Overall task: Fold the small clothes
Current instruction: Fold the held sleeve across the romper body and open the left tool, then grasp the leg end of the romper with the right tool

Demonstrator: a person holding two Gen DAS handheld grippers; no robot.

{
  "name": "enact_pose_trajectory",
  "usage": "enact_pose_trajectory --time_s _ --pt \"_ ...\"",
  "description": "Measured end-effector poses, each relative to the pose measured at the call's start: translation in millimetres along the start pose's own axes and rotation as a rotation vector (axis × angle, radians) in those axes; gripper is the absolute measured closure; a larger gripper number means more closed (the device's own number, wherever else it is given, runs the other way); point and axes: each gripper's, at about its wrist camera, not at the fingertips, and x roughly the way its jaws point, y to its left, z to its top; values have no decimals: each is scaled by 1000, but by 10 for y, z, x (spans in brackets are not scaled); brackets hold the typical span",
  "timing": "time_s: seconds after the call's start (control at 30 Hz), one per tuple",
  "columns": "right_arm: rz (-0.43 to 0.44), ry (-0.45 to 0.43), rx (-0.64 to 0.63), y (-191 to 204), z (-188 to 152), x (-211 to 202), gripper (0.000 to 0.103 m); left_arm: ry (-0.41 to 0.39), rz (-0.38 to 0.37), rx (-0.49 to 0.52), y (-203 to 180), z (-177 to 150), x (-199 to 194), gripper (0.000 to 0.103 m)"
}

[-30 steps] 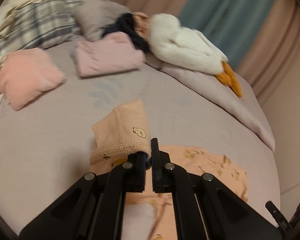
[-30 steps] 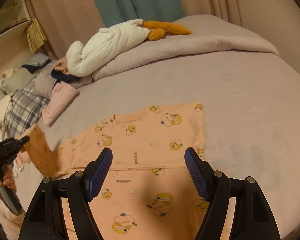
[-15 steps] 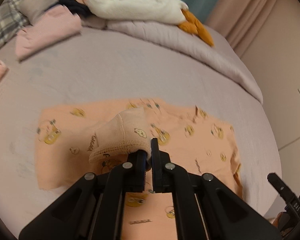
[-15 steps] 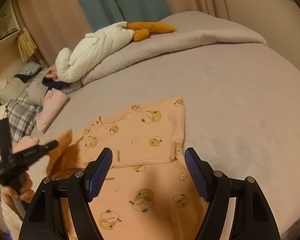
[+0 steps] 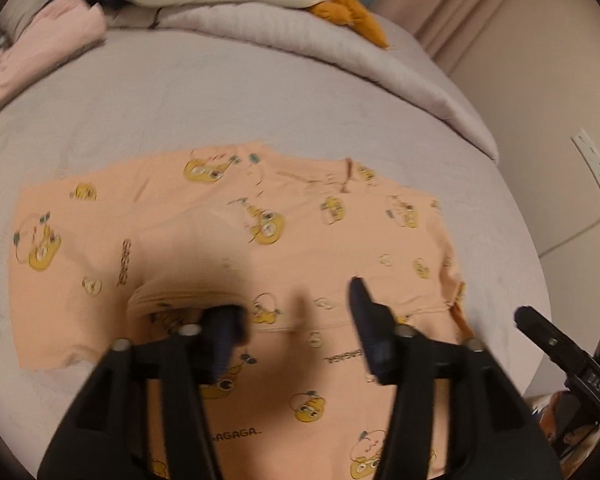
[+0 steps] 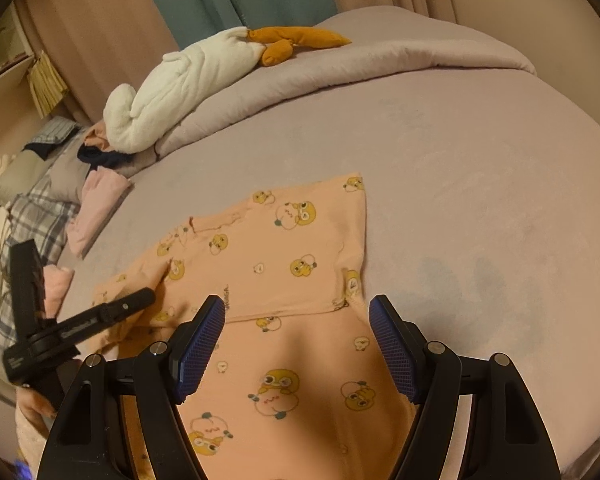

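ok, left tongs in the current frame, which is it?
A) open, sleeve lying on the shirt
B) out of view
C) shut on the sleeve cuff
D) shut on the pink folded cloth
A: the left tongs stand wide apart with nothing between them, and the sleeve lies folded over the orange shirt on the bed, though the view is blurred.

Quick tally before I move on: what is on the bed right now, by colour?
Peach printed garment: 1
Pink folded clothes: 2
Dark navy garment: 1
White and orange plush toy: 1
Plaid fabric: 1
Total: 6
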Motion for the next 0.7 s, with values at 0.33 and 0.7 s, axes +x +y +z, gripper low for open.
enact_pose_trajectory --time_s 0.33,0.7 --pt "4 -6 -28 78 46 -9 28 -2 -127 12 -190 7 -91 20" --pt "8 2 -44 134 56 11 28 23 -192 -10 -94 -38 -257 6"
